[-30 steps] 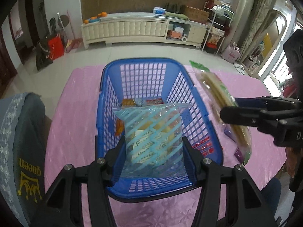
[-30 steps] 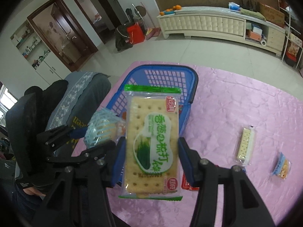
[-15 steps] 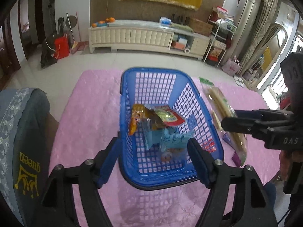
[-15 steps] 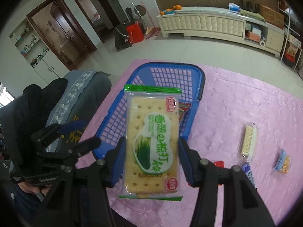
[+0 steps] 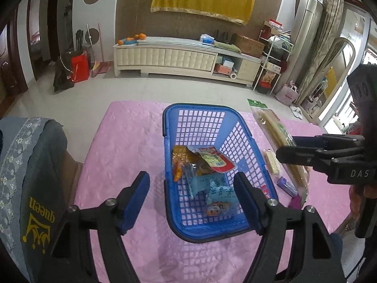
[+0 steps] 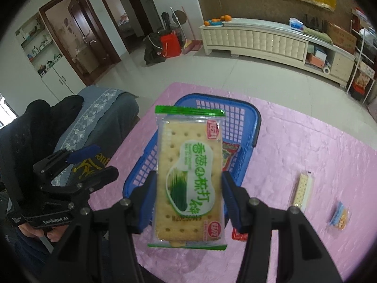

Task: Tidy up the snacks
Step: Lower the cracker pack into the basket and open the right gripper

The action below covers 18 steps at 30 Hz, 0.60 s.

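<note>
A blue plastic basket (image 5: 207,115) stands on the pink tablecloth (image 5: 122,146) and holds several snack packs, among them a light blue striped pack (image 5: 212,188). My left gripper (image 5: 192,199) is open and empty, above the basket's near end. My right gripper (image 6: 188,200) is shut on a green-and-white cracker pack (image 6: 189,174), held upright in the air to the right of the basket (image 6: 249,122). The pack also shows edge-on in the left wrist view (image 5: 275,136).
Loose snacks lie on the cloth right of the basket: a cracker stick pack (image 6: 302,188), a small blue pack (image 6: 339,217), a red pack (image 6: 238,234) and a purple pack (image 5: 286,186). A chair with a grey cover (image 5: 28,176) stands at the table's left edge.
My left gripper opened and let the light blue striped pack fall into the basket, then drew back and up. My right gripper still holds the cracker pack, shifted slightly.
</note>
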Motion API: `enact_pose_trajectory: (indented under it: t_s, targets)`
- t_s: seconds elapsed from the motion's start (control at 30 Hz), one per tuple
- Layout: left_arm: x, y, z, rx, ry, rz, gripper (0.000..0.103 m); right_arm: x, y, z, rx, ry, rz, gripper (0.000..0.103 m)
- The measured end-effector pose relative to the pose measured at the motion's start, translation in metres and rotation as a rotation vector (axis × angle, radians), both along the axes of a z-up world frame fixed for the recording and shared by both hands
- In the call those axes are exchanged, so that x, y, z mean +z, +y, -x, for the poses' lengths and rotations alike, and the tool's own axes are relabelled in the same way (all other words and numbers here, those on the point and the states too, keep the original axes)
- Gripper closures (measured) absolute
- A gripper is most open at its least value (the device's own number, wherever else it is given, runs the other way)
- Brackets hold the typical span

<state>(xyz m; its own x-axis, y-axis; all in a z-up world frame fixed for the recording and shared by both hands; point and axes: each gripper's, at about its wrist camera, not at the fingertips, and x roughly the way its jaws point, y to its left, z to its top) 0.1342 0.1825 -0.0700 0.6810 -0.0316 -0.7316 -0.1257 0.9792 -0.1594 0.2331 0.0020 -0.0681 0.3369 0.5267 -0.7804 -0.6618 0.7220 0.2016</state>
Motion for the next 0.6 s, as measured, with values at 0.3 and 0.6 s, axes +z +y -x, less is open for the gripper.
enact_pose_trajectory:
  t_s: [0.3,0.6]
  targets:
    - [-0.021,0.011,-0.024,0.006,0.062,-0.054,0.031,-0.018,0.039,-0.029,0.043,0.020,0.066,0.045]
    - [-0.042,0.023,-0.043,0.014,0.097,-0.043,0.031,-0.048,0.072,-0.068,0.075,0.038,0.171,0.045]
